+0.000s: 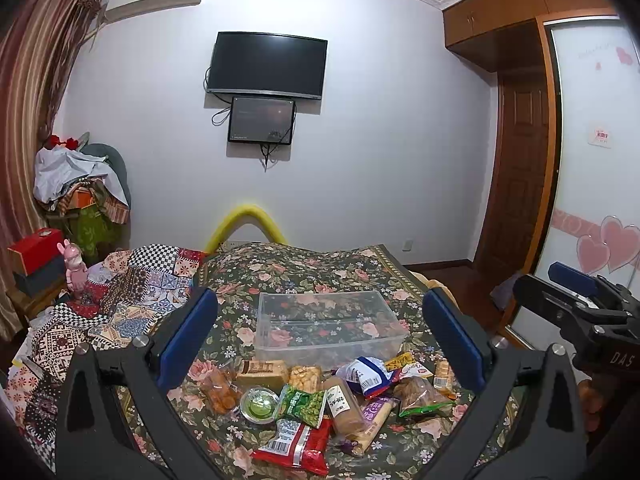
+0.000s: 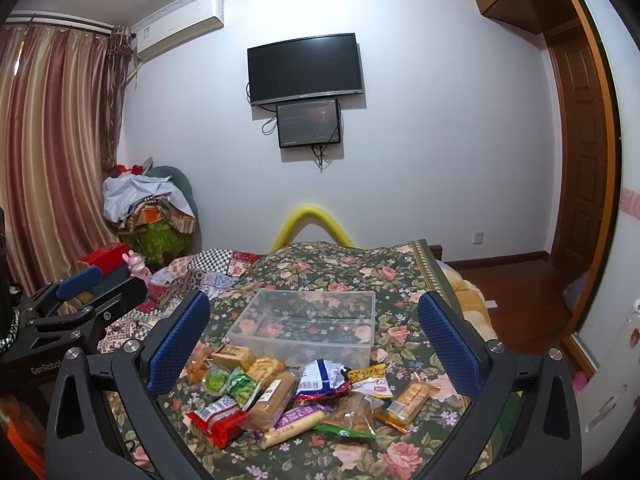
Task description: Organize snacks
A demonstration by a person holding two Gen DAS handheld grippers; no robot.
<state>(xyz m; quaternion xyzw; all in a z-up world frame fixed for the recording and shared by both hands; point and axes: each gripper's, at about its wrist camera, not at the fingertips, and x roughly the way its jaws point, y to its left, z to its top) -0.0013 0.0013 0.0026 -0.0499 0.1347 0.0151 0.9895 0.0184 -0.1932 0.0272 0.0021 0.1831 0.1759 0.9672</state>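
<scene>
A pile of snack packets (image 1: 320, 396) lies on the floral bedspread, also in the right wrist view (image 2: 296, 392): a red packet (image 1: 298, 446), a green pea packet (image 1: 302, 404), a blue-white bag (image 1: 366, 374), a green jelly cup (image 1: 259, 402). Just behind the pile stands an empty clear plastic box (image 1: 328, 326), also in the right wrist view (image 2: 312, 324). My left gripper (image 1: 320, 340) is open and empty above the pile. My right gripper (image 2: 316, 344) is open and empty too, beside it on the right (image 1: 576, 300).
The bed's floral cover (image 1: 320, 268) ends at a drop to the wooden floor on the right (image 2: 532, 292). A patchwork quilt (image 1: 132, 292) and a pink figurine (image 1: 76, 270) lie to the left. Boxes and a clothes heap (image 1: 80, 184) stand by the curtain.
</scene>
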